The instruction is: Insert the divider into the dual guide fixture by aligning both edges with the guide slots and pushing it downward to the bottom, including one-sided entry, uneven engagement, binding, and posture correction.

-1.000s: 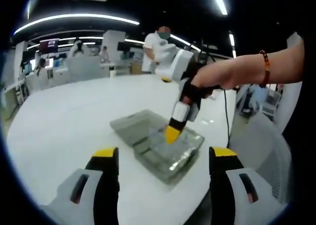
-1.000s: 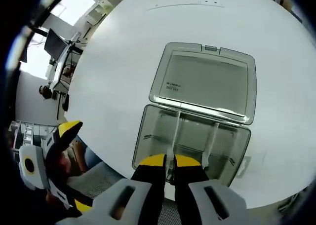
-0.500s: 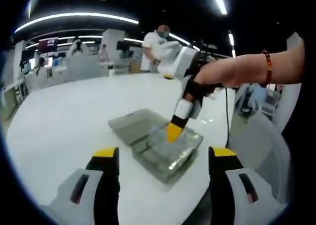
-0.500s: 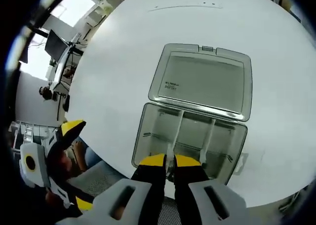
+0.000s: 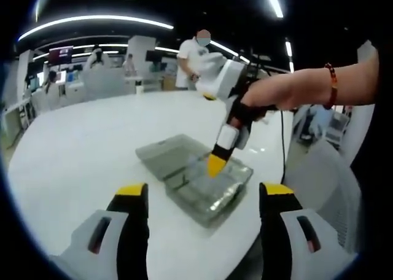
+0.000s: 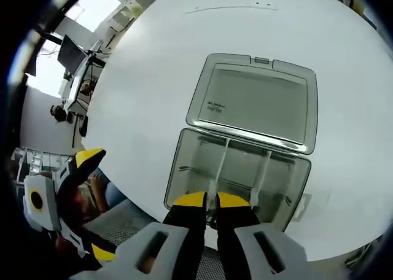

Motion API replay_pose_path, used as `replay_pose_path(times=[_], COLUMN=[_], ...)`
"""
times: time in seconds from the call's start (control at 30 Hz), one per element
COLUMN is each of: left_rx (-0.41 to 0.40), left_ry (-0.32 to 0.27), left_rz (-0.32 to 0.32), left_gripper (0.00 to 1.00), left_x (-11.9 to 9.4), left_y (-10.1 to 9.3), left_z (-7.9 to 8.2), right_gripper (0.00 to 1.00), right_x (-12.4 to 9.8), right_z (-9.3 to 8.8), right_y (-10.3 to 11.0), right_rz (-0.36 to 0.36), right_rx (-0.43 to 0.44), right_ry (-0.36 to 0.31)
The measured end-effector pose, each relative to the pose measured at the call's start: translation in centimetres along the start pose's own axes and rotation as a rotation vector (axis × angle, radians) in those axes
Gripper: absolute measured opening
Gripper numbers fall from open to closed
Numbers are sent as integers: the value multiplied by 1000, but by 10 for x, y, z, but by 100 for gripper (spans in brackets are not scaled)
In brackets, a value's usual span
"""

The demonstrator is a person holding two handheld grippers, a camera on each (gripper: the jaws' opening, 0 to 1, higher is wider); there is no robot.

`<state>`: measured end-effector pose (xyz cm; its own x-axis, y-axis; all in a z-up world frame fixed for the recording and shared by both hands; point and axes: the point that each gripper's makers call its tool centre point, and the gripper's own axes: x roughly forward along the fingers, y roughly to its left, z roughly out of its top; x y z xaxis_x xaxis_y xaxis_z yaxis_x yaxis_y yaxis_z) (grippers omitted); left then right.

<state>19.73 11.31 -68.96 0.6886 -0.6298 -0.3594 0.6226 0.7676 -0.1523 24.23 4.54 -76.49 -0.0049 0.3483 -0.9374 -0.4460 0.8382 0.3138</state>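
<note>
Jaws: left gripper [image 5: 202,200] spread; right gripper [image 6: 210,199] pinching divider [image 6: 212,185]; white round table [image 6: 153,65], lit office.

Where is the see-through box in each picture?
Left gripper view: the box lies just below the middle, on the white table, under the right gripper.
Right gripper view: the box is at lower middle, just above the right gripper, its open lid above it.
Shared landmark: the right gripper's yellow tips at the box.

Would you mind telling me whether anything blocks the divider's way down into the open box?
Nothing visible does. The right gripper is shut on the divider, which already stands in the open box; the lid lies folded back.
</note>
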Motion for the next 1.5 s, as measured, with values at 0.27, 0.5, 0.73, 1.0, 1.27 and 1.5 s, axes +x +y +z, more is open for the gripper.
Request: replay_pose_path(times=[0.27,0.5,0.73,1.0,1.27,1.5], left_rx=[-5,-10,1,-1,-2,7], left_ry=[-5,3,7,17,12,16], left_rz=[3,4,3,3,19,35], left_gripper=[73,73,73,73,73,73], left_x=[-1,-3,-2,-4,-6,-9], left_y=[0,2,5,6,5,-1], left_z=[0,-2,-1,-3,1,4], right_gripper=[1,1,1,2,3,4], right_x=[10,20,24,27,27,24], right_z=[-1,0,2,3,3,2], right_y=[3,5,7,8,11,11], right_rz=[48,70,71,73,85,110], right_rx=[5,11,1,5,-47,-140], right_ry=[-36,-69,-80,-94,-126,-198])
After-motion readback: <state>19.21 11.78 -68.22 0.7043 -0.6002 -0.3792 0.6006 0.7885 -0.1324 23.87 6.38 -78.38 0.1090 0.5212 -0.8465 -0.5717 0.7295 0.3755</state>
